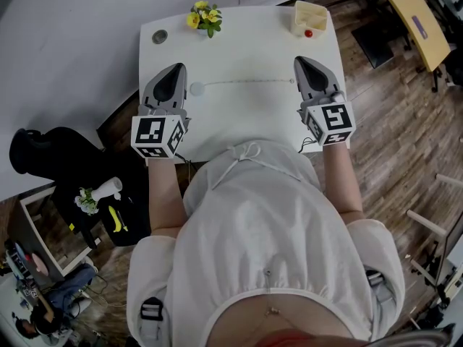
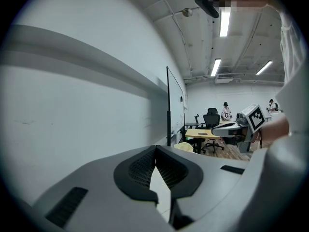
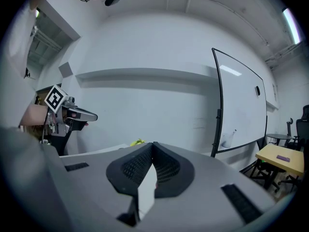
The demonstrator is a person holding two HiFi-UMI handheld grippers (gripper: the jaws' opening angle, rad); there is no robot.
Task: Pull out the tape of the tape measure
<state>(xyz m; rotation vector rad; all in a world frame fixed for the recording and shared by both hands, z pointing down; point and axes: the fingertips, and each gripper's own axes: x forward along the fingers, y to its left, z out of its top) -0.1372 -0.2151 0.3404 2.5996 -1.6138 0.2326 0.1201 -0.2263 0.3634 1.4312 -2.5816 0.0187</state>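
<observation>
The tape measure [image 1: 197,88] lies on the table [image 1: 239,38], its tape [image 1: 246,82] stretched sideways between the left gripper [image 1: 177,68] and the right gripper [image 1: 300,62], both with jaws closed on nothing.

On the white desk [image 1: 246,121] a small round tape measure [image 1: 197,88] lies just beside the left gripper [image 1: 176,66]. Its tape [image 1: 249,82] is drawn out across the desk to beside the right gripper [image 1: 299,61]. Both grippers rest with their jaws together. Yellow flowers [image 1: 205,16] stand at the far edge, and a cream box [image 1: 309,16] sits in the far right corner.
</observation>
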